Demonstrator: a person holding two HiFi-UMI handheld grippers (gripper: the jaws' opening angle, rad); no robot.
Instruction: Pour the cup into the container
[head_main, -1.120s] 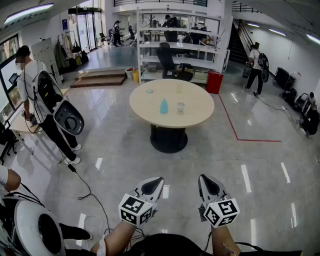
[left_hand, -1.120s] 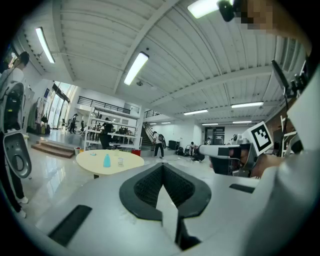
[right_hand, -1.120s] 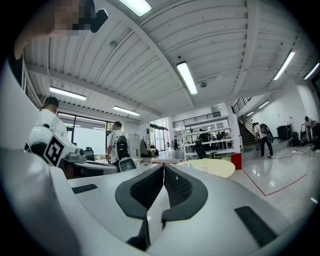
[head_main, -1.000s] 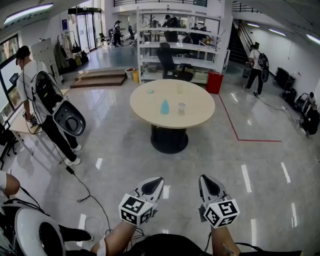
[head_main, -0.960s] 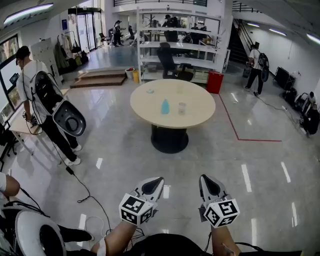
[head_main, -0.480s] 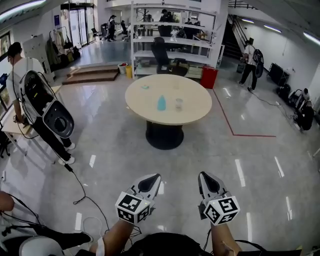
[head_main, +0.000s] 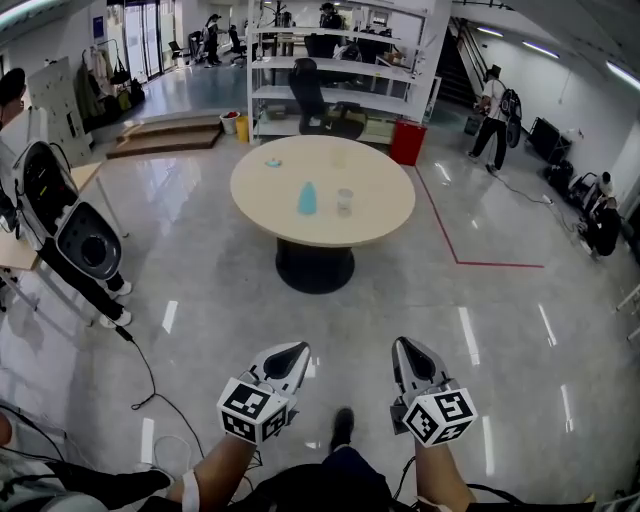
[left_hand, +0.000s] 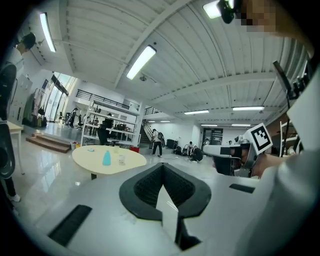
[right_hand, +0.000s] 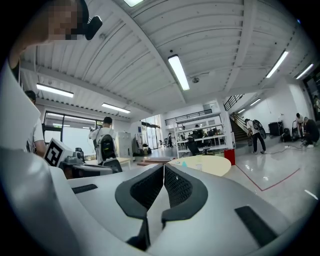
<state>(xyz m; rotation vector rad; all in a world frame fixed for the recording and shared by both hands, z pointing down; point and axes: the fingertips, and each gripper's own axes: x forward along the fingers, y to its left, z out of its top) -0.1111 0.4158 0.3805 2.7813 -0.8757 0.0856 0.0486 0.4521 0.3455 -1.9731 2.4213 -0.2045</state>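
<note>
A round beige table (head_main: 380, 205) stands across the glossy floor, well ahead of both grippers. On it are a light-blue tapered vessel (head_main: 307, 198) and, just to its right, a clear cup (head_main: 345, 202); a second faint cup (head_main: 338, 157) and a small blue item (head_main: 272, 162) sit farther back. My left gripper (head_main: 290, 350) and right gripper (head_main: 407, 347) are held side by side at waist height, both shut and holding nothing. The left gripper view shows its own left gripper (left_hand: 163, 167) shut, with the vessel (left_hand: 106, 158) and the cup (left_hand: 121, 159) far off. The right gripper (right_hand: 163, 167) also shows shut in its own view, the table (right_hand: 205, 164) small behind it.
A person with a backpack rig (head_main: 70, 235) stands at the left by a small desk. A black cable (head_main: 150, 375) trails over the floor. Shelving (head_main: 330, 70), an office chair (head_main: 308, 95) and a red bin (head_main: 405, 142) stand behind the table. Red floor tape (head_main: 450, 240) runs to the right.
The table and the things on it have come closer and lower in the head view. Both grippers travelled forward together, still shut. The person at the left slid toward the frame's edge. A shoe now shows below.
</note>
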